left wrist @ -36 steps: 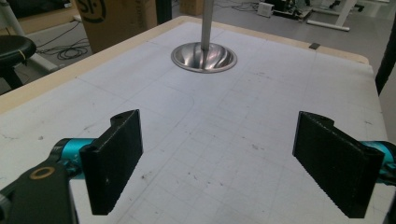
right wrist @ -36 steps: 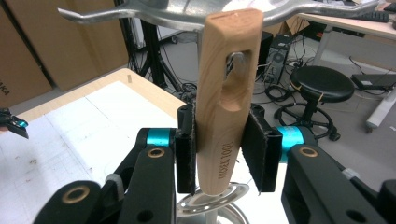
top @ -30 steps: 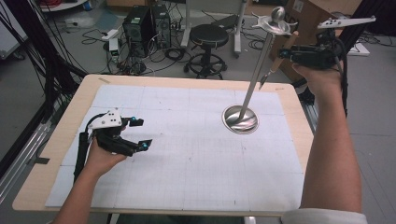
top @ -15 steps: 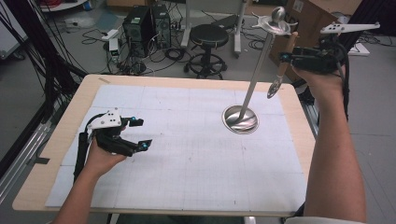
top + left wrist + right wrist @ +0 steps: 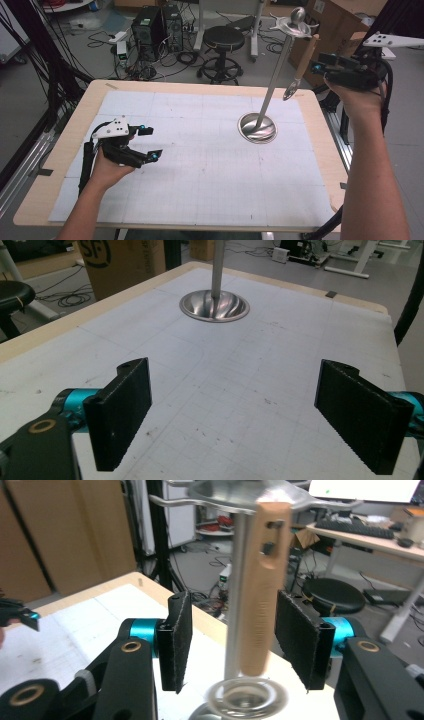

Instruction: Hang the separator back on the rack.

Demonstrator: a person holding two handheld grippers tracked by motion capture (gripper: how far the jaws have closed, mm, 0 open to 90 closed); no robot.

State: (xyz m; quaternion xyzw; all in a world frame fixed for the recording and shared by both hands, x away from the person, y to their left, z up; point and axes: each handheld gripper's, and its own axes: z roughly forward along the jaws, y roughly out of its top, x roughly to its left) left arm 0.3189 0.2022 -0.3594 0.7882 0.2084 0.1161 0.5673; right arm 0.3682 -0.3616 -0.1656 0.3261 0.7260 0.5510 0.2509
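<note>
A steel stand rises from a round base (image 5: pixel 257 127) on the white gridded mat, its pole (image 5: pixel 275 75) ending in a hooked top (image 5: pixel 295 22). A utensil with a wooden handle (image 5: pixel 305 55) and a small metal end (image 5: pixel 290 92) hangs from one hook. My right gripper (image 5: pixel 320 67) is held in the air just right of it. Its jaws have just been opening, and the handle (image 5: pixel 262 590) hangs loose between the pads of my right gripper (image 5: pixel 240 640), unpressed. My left gripper (image 5: pixel 151 143) rests on the mat at the left, open and empty (image 5: pixel 235 410), facing the base (image 5: pixel 214 306).
Beyond the table's far edge (image 5: pixel 200 86) stand a black stool (image 5: pixel 224 40), a computer tower (image 5: pixel 150 25) with cables and cardboard boxes (image 5: pixel 340 20). The stand sits near the table's right side.
The right gripper's jaws have parted off the wooden handle and the hand has drawn back to the right. The utensil now hangs by itself from the hook. The left gripper is unmoved.
</note>
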